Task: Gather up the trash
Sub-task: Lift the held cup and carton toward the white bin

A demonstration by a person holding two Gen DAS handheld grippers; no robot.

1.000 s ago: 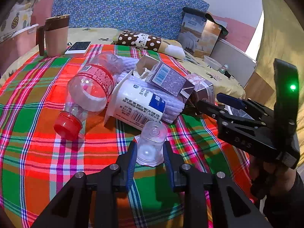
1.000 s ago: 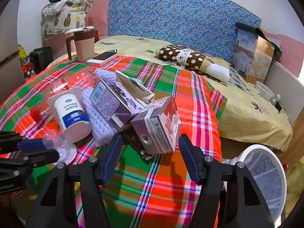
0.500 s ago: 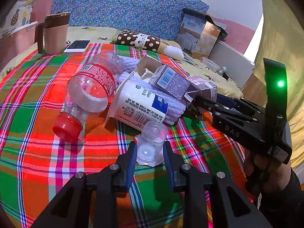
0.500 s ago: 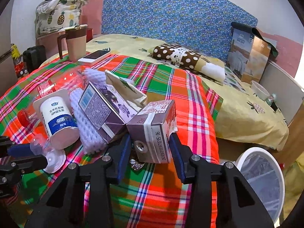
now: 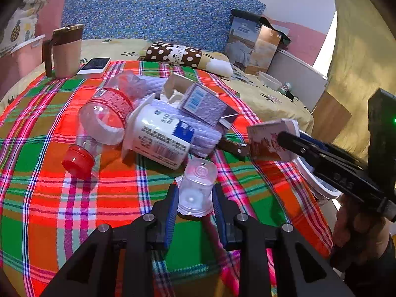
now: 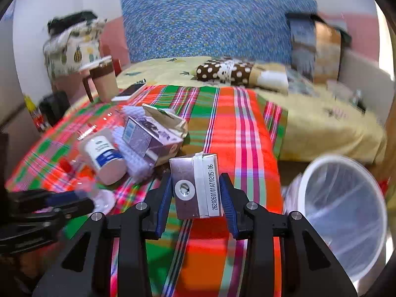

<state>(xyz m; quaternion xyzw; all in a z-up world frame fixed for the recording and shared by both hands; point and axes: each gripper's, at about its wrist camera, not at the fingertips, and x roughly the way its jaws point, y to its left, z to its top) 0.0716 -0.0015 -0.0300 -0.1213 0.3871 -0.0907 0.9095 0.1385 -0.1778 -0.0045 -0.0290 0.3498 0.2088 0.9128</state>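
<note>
Between the right gripper's point(image 6: 196, 195) closing jaws sat a small silver drink carton point(image 6: 195, 185) with a foil straw hole, lifted off the plaid blanket point(image 6: 230, 128) just beside the white plastic-lined bin point(image 6: 341, 212). Left gripper point(image 5: 195, 198) clamped a clear plastic cup point(image 5: 196, 185).

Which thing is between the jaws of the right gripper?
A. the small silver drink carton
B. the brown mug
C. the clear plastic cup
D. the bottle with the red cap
A: in the right wrist view the small silver drink carton sits between the closing jaws of the right gripper, pads against its sides.
</note>
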